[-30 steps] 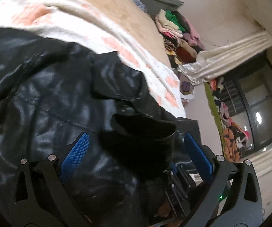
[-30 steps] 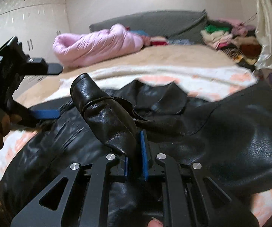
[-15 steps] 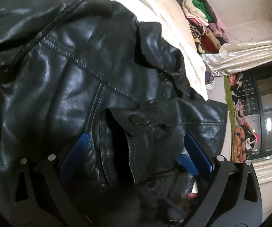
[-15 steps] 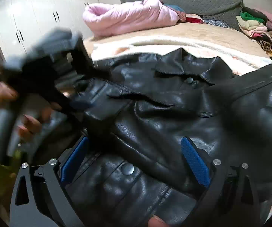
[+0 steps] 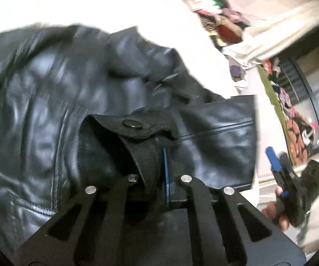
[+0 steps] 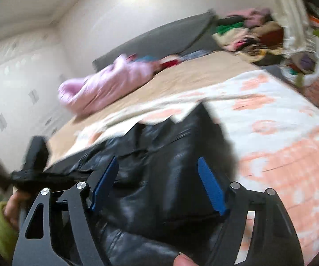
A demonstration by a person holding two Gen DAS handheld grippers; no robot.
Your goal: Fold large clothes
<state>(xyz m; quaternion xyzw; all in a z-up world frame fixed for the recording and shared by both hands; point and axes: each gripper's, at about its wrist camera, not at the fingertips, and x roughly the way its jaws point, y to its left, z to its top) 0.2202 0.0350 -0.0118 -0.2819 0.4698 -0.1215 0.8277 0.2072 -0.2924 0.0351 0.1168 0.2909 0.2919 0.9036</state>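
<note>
1. black leather, glossy and creased: my jacket lies spread over the near part of the bed, with its far edge on the white-and-peach blanket.
2. one sleeve cuff is folded in over the jacket's body. it has a matte, fabric-like band and a round dark snap button on a small tab.
3. my left gripper has just snapped together and is clamped on that cuff. the cuff band runs down between the black fingers, pressed against the blue pad.
4. raised seams and topstitching run across the jacket panels; the hide wrinkles into soft ridges that catch the light.
5. my right gripper stands apart over the jacket's near edge. its jaws have just been narrowing, and i see leather behind the blue pads but nothing pressed by them.
6. the right-wrist view is smeared by motion, so fine detail of the jacket's collar is lost there.
7. farther up the bed, a tan sheet lies under the blanket, and a puffy pink quilted garment sits near the grey headboard.
8. a heap of mixed-colour clothes sits beyond the bed's far right corner.
</note>
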